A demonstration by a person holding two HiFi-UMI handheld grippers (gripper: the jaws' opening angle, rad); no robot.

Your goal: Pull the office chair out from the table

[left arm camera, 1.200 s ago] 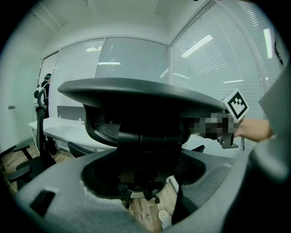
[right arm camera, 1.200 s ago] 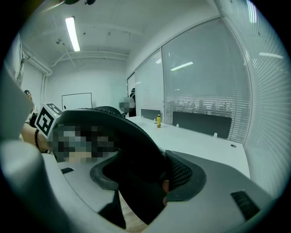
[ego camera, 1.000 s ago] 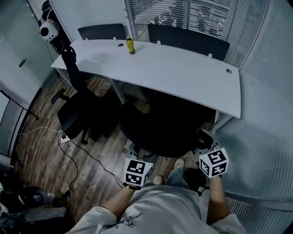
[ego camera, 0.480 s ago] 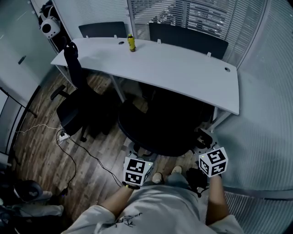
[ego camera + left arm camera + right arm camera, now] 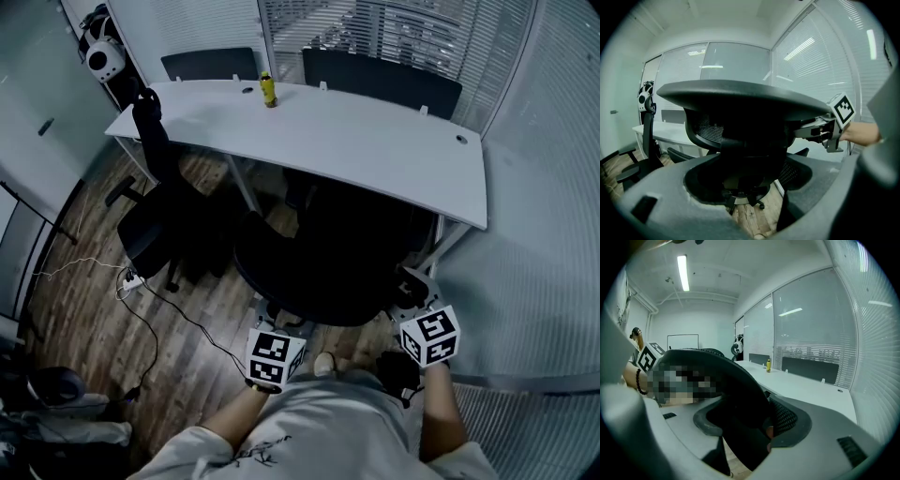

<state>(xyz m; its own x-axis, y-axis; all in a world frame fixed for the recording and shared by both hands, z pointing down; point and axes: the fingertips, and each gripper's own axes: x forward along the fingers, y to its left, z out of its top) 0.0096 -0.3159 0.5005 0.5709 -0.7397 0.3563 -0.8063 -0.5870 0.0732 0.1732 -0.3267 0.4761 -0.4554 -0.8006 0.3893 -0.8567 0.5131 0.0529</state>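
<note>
The black office chair (image 5: 323,258) stands partly under the white table (image 5: 375,150), with its backrest toward me. My left gripper (image 5: 269,323) and right gripper (image 5: 412,298) hold the top edge of the backrest at its left and right ends. In the left gripper view the backrest rim (image 5: 740,98) fills the gap between the jaws of the left gripper (image 5: 750,161), and the right gripper (image 5: 827,131) shows clamped further along. In the right gripper view the dark backrest edge (image 5: 738,394) runs between the jaws of the right gripper (image 5: 764,427).
A second black chair (image 5: 150,220) stands at the table's left end. A yellow bottle (image 5: 268,90) is on the tabletop. Two dark chairs (image 5: 380,80) sit behind the table. Cables (image 5: 164,305) lie on the wooden floor at the left. A glass wall (image 5: 544,234) runs along the right.
The chair and both grippers have shifted slightly toward me and to the left; both grips on the backrest are unchanged.
</note>
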